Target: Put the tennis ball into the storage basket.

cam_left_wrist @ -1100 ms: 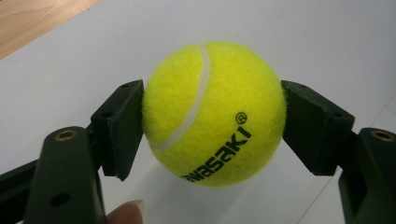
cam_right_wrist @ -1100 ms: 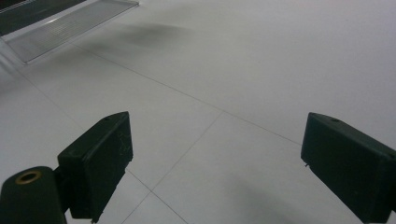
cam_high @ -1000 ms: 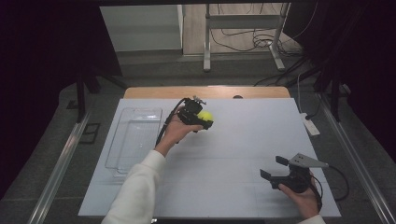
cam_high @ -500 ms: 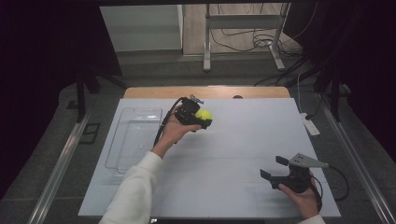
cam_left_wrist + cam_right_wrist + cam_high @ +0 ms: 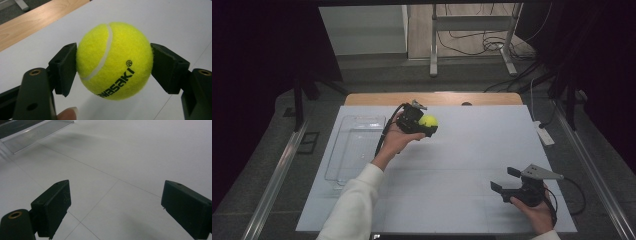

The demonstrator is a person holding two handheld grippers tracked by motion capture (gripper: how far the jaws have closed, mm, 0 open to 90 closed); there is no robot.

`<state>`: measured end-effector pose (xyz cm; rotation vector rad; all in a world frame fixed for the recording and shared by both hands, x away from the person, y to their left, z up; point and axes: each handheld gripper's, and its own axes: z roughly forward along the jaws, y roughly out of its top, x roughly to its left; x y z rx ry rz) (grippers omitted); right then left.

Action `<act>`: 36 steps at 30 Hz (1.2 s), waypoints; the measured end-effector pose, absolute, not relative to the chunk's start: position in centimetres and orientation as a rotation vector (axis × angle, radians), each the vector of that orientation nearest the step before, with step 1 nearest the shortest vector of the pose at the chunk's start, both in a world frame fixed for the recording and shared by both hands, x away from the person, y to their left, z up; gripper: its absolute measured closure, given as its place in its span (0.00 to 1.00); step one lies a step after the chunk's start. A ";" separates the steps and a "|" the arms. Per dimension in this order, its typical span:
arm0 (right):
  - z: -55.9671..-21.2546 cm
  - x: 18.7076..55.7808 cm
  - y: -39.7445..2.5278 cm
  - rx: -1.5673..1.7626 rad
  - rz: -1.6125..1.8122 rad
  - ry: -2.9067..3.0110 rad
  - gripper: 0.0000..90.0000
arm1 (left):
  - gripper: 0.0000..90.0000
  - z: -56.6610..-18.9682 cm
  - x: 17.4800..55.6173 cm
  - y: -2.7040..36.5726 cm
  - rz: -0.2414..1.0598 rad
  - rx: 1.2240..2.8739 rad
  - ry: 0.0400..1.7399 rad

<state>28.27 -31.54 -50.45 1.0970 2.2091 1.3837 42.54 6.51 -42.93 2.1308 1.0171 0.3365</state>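
A yellow tennis ball with black lettering is held above the white table, near its far middle. My left gripper is shut on it; in the left gripper view the ball sits squeezed between both black pads, with a fingertip showing at the bottom edge. My right gripper rests low at the near right of the table, held by a hand. Its jaws stand wide apart with nothing between them, as the right gripper view confirms over bare table.
A clear plastic tray lies on the left part of the table; its corner shows at the top left of the right gripper view. A wooden strip runs along the far edge. A white power strip sits off the right edge.
The left hand has lifted the ball a little and drifted slightly toward the far side. The right gripper has stayed where it was.
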 end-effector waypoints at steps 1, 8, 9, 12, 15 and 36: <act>-50.5 28.3 -31.5 1.097 1.383 2.209 0.10 | 0.31 -42.8 42.5 6.6 0.341 2.126 1.012; -50.5 28.3 -31.5 1.098 1.382 2.208 0.10 | 0.31 -42.3 42.1 6.9 0.353 2.092 0.999; -50.5 28.3 -31.5 1.099 1.382 2.208 0.10 | 0.31 -42.2 42.0 7.0 0.355 2.087 0.998; -50.5 28.3 -31.5 1.098 1.381 2.208 0.10 | 0.31 -42.0 41.8 7.1 0.366 2.072 0.991; -50.5 28.3 -31.5 1.098 1.381 2.208 0.10 | 0.31 -41.7 41.6 7.2 0.372 2.056 0.986; -50.4 28.3 -31.6 1.103 1.380 2.203 0.10 | 0.31 -40.1 40.1 8.5 0.421 1.984 0.954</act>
